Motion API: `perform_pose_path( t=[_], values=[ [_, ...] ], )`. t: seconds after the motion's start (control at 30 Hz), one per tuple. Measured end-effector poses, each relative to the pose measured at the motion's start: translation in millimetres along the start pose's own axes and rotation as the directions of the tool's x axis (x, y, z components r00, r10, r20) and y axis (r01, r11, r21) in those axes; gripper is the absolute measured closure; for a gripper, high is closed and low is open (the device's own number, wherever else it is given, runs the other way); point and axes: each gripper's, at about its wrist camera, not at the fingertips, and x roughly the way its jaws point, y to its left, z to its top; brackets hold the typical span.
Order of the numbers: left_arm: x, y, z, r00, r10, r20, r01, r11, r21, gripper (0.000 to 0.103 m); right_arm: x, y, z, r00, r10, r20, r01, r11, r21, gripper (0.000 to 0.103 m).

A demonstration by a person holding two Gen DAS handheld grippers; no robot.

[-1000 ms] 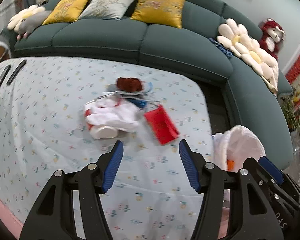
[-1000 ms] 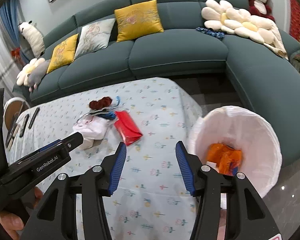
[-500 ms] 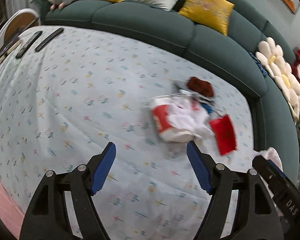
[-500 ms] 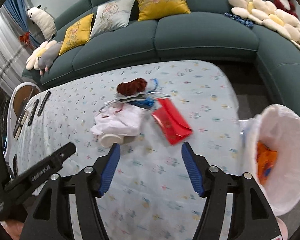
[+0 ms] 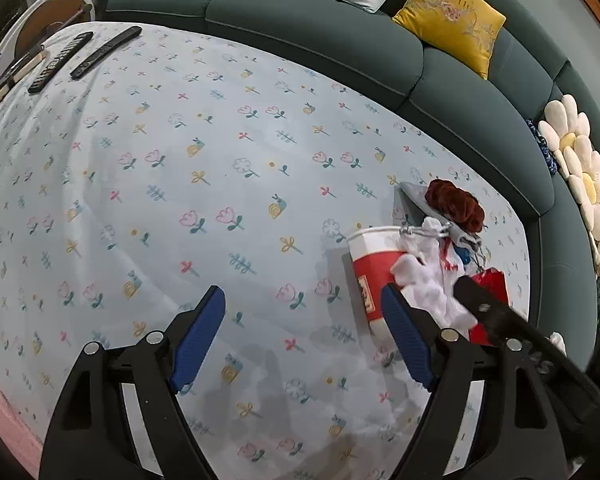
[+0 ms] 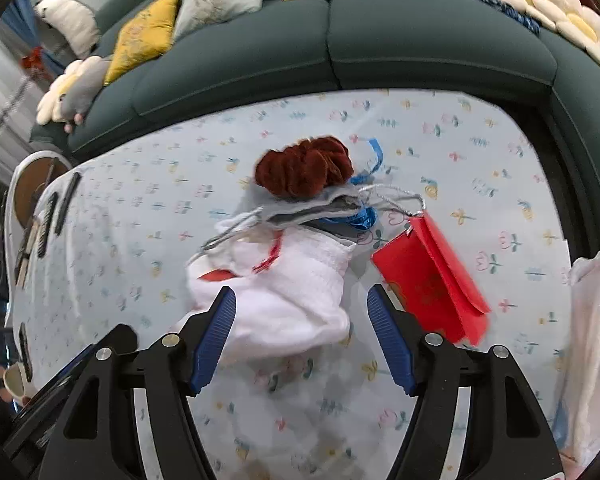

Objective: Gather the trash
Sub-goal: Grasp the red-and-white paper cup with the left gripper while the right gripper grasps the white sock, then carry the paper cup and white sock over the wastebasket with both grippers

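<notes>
The left gripper [image 5: 303, 334] jaws, just widened, are being held wide over bare bench [image 5: 204, 148]. White crumpled paper [image 6: 288, 300] is being framed between the right gripper [image 6: 302, 334] jaws, open and not pressing.

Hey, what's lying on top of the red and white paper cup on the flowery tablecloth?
A crumpled white tissue wad drapes over the red and white paper cup, which lies on its side. The cup's inside is hidden from both views.

Lighting: even, soft indoor light; faint shadows fell on the surface [image 5: 204, 184] below each claw. Left wrist view sharp. Right wrist view motion-blurred, worst at the rim. Fisheye bending strong; corners vignetted black.
</notes>
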Motion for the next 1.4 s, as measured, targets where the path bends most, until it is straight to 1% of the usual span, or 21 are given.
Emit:
perform_pose_path(
  t=[0.07, 0.1, 0.17, 0.23, 0.27, 0.3, 0.33, 0.37, 0.4, 0.47, 0.5, 0.57, 0.63, 0.8, 0.87, 0.93, 0.97, 1.07, 1.17, 1.3, 1.4],
  values=[
    [5, -3, 3, 1.0, -0.003, -0.008, 0.003, 1.0, 0.001, 0.027, 14, -4, 2, 1.0, -0.002, -0.025, 0.003, 1.0, 0.021, 0.037],
    [9, -4, 5, 1.0, -0.007, -0.012, 0.007, 1.0, -0.001, 0.027, 21, -6, 1, 0.999, -0.009, -0.043, 0.01, 1.0, 0.025, 0.04],
    [15, -8, 7, 1.0, -0.014, -0.022, 0.014, 1.0, 0.001, 0.027, 26, -12, -3, 0.999, 0.025, -0.039, -0.024, 0.999, 0.047, 0.042],
    [22, -14, 9, 0.999, -0.018, -0.035, 0.018, 1.0, 0.01, 0.027, 25, -16, -5, 0.998, 0.05, -0.036, -0.048, 0.997, 0.056, 0.05],
    [25, -17, 8, 0.999, -0.019, -0.041, 0.02, 1.0, 0.014, 0.027, 24, -18, -5, 0.997, 0.066, -0.038, -0.063, 0.996, 0.061, 0.057],
    [29, -20, 8, 0.999, -0.022, -0.048, 0.023, 1.0, 0.018, 0.027, 23, -19, -5, 0.997, 0.068, -0.042, -0.065, 0.996, 0.062, 0.065],
    [31, -24, 8, 0.998, -0.029, -0.053, 0.03, 0.999, 0.019, 0.027, 23, -20, -5, 0.997, 0.064, -0.048, -0.062, 0.996, 0.059, 0.072],
    [32, -26, 8, 0.998, -0.032, -0.047, 0.033, 0.999, 0.017, 0.027, 23, -21, -6, 0.997, 0.057, -0.058, -0.054, 0.997, 0.053, 0.089],
    [32, -29, 8, 0.999, -0.03, -0.036, 0.031, 0.999, 0.009, 0.024, 24, -22, -7, 0.996, 0.047, -0.075, -0.044, 0.998, 0.048, 0.097],
    [36, -35, 8, 0.997, -0.054, -0.059, 0.055, 0.998, 0.015, 0.024, 22, -27, -13, 0.996, 0.059, -0.074, -0.055, 0.997, 0.05, 0.097],
    [38, -39, 7, 0.996, -0.055, -0.064, 0.057, 0.998, 0.026, 0.024, 19, -30, -18, 0.996, 0.054, -0.065, -0.051, 0.997, 0.05, 0.097],
    [38, -46, 5, 0.997, -0.055, -0.058, 0.058, 0.997, 0.049, 0.024, 13, -36, -26, 0.997, 0.052, -0.057, -0.049, 0.997, 0.052, 0.098],
    [42, -53, 2, 0.996, -0.054, -0.072, 0.059, 0.996, 0.072, 0.024, 7, -43, -36, 0.997, 0.054, -0.055, -0.051, 0.996, 0.067, 0.097],
    [59, -65, -6, 0.992, -0.04, -0.118, 0.051, 0.995, 0.09, 0.024, -8, -60, -56, 0.997, 0.067, -0.044, -0.062, 0.992, 0.11, 0.098],
    [63, -68, -9, 0.991, -0.037, -0.126, 0.049, 0.994, 0.097, 0.026, -14, -66, -63, 0.997, 0.064, -0.044, -0.058, 0.991, 0.117, 0.098],
    [67, -72, -13, 0.989, -0.037, -0.14, 0.053, 0.993, 0.106, 0.039, -17, -71, -69, 0.998, 0.052, -0.047, -0.047, 0.992, 0.114, 0.098],
    [69, -73, -14, 0.988, -0.037, -0.148, 0.054, 0.993, 0.107, 0.038, -19, -73, -72, 0.998, 0.047, -0.048, -0.041, 0.992, 0.115, 0.098],
    [67, -76, -19, 0.991, -0.02, -0.134, 0.037, 0.992, 0.123, 0.04, -24, -81, -77, 0.998, 0.045, -0.045, -0.039, 0.99, 0.132, 0.098],
    [60, -77, -24, 0.992, -0.025, -0.126, 0.042, 0.99, 0.132, 0.04, -31, -86, -82, 0.998, 0.047, -0.033, -0.042, 0.99, 0.138, 0.098],
    [42, -80, -35, 0.995, -0.018, -0.097, 0.034, 0.985, 0.168, 0.04, -43, -86, -80, 0.999, 0.049, -0.002, -0.048, 0.99, 0.134, 0.098],
    [29, -80, -40, 0.996, -0.031, -0.087, 0.045, 0.985, 0.168, 0.04, -54, -84, -77, 0.998, 0.056, 0.025, -0.059, 0.989, 0.136, 0.097]
  ],
)
